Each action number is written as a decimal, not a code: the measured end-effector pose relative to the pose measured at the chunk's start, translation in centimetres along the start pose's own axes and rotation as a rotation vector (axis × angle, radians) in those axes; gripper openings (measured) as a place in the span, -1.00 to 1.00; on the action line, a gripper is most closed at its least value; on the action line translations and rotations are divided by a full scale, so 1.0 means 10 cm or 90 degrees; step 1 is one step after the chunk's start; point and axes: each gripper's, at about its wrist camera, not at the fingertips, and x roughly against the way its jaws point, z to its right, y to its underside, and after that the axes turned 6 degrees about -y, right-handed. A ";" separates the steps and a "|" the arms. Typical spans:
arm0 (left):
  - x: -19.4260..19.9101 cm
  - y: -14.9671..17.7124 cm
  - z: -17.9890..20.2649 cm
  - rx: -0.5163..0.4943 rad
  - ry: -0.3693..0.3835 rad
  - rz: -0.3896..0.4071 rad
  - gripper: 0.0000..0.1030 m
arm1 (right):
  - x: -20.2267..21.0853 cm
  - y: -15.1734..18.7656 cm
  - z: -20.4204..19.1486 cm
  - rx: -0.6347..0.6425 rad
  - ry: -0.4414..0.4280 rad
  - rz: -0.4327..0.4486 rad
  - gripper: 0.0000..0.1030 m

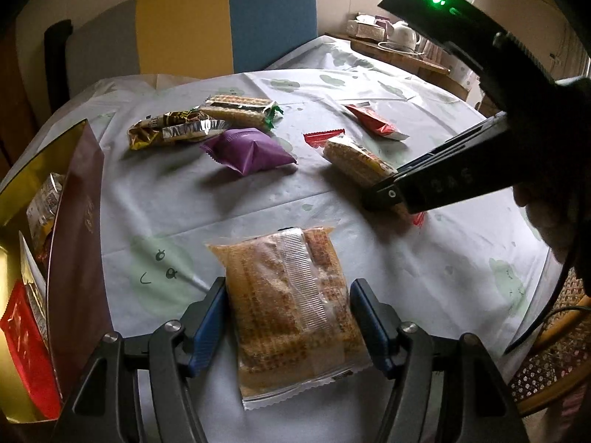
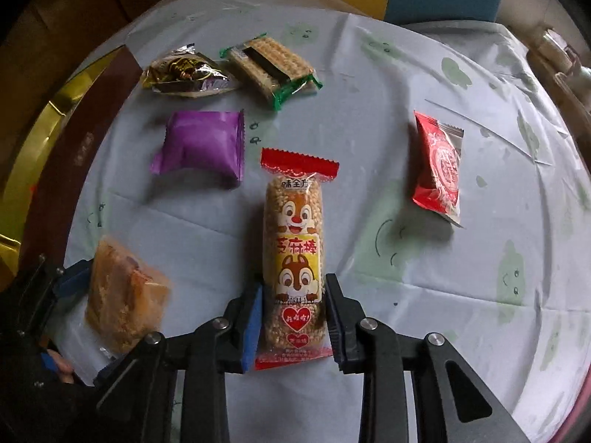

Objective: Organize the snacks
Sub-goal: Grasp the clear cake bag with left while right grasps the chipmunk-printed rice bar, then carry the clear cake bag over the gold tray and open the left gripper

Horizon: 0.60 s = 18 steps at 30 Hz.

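My left gripper [image 1: 288,317] is shut on a clear pack of brown floss cake [image 1: 291,302], which also shows at the lower left of the right wrist view [image 2: 122,295]. My right gripper [image 2: 293,317] is shut on a sesame stick pack with a squirrel print [image 2: 295,254]; the left wrist view shows this pack [image 1: 354,158] in the right gripper [image 1: 388,192]. On the pale tablecloth [image 2: 406,92] lie a purple pouch [image 2: 203,147], a red pouch [image 2: 439,170], a green-edged wafer pack [image 2: 273,66] and a gold-brown foil pack [image 2: 184,74].
An open gift box with a gold inside and maroon wall [image 1: 77,229] stands at the table's left edge and holds several snacks. A chair with yellow and blue panels [image 1: 221,22] stands behind the table. A wicker chair [image 1: 554,361] is at the right.
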 end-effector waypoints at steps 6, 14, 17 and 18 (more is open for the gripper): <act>0.02 -0.07 -0.01 -0.001 -0.003 -0.022 0.23 | 0.00 0.03 0.01 0.006 0.000 0.004 -0.36; 0.53 -0.26 -0.39 0.082 0.068 0.022 0.22 | -0.10 -0.02 -0.05 0.035 0.023 0.012 -0.32; 0.75 -0.33 -0.69 0.136 0.060 0.054 0.22 | -0.13 -0.03 -0.11 0.042 0.028 0.014 -0.32; 0.78 -0.33 -0.79 0.157 0.057 0.057 0.22 | -0.13 -0.02 -0.13 0.041 0.028 0.014 -0.32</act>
